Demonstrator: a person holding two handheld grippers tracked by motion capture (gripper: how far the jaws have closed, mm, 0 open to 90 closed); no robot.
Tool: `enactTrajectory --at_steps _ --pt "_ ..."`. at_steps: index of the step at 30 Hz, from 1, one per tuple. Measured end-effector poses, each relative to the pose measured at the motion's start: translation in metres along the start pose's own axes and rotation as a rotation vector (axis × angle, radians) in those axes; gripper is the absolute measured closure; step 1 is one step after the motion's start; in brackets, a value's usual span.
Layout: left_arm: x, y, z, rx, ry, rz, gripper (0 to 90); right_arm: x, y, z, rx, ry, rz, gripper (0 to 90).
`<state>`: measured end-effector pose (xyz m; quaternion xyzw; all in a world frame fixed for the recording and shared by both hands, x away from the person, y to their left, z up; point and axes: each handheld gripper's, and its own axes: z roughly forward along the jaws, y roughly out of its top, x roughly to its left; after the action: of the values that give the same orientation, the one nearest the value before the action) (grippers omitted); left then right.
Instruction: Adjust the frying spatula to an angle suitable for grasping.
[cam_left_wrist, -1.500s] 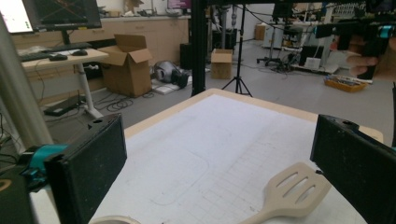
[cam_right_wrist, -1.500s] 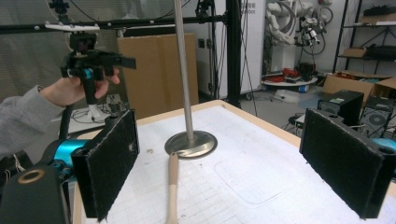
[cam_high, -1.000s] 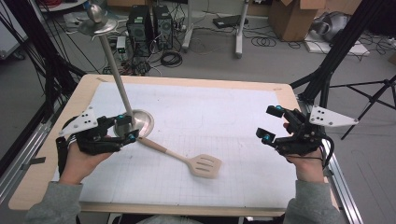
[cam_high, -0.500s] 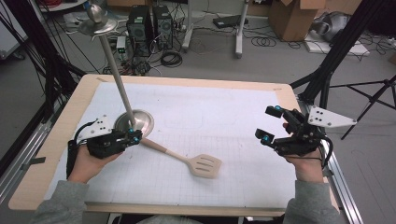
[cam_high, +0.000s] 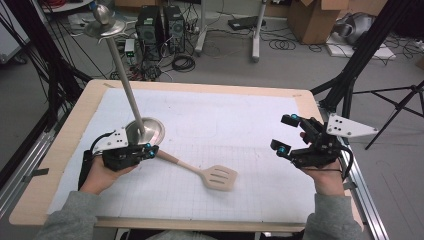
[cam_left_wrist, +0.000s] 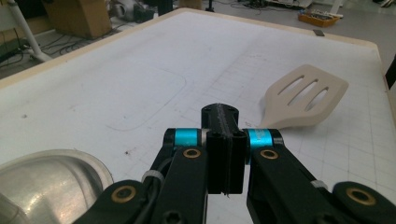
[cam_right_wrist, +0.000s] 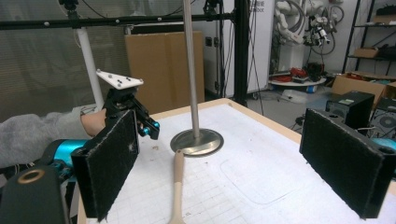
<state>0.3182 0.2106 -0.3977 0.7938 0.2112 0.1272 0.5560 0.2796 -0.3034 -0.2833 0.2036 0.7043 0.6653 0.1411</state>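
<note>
Pressing its jaws together beside the spatula (cam_high: 200, 171) handle, the left gripper (cam_high: 148, 150) is risking knocking the nearby stand (cam_high: 145, 131), while the right gripper (cam_high: 287, 134) is holding jaws apart.

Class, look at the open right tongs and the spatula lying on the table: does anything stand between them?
Nothing visible does. The right tongs hover open at the table's right side, and only bare white mat lies between them and the spatula. The metal stand sits beyond the spatula's handle end, beside the left tongs, off that path.
</note>
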Motion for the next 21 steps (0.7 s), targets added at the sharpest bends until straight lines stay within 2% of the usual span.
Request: enactTrajectory --at_steps 6,8,15,19,21 --pt "0.003 -0.006 0.010 0.038 -0.004 -0.041 89.6 0.000 -0.001 0.001 0.004 0.003 0.003 10.9" --pt "0.005 -0.013 0.015 0.060 -0.009 -0.058 89.6 0.000 -0.001 0.000 0.000 0.014 0.000 10.8" --pt "0.006 -0.018 0.023 0.102 -0.005 -0.062 89.6 0.000 -0.001 0.000 -0.004 0.011 -0.006 10.8" --pt "0.007 -0.021 0.029 0.153 0.001 -0.058 89.6 0.000 -0.001 0.000 -0.001 0.011 -0.001 10.7" --pt "0.007 -0.021 0.030 0.156 0.003 -0.063 89.7 0.000 -0.001 0.000 -0.003 0.009 -0.003 10.7"
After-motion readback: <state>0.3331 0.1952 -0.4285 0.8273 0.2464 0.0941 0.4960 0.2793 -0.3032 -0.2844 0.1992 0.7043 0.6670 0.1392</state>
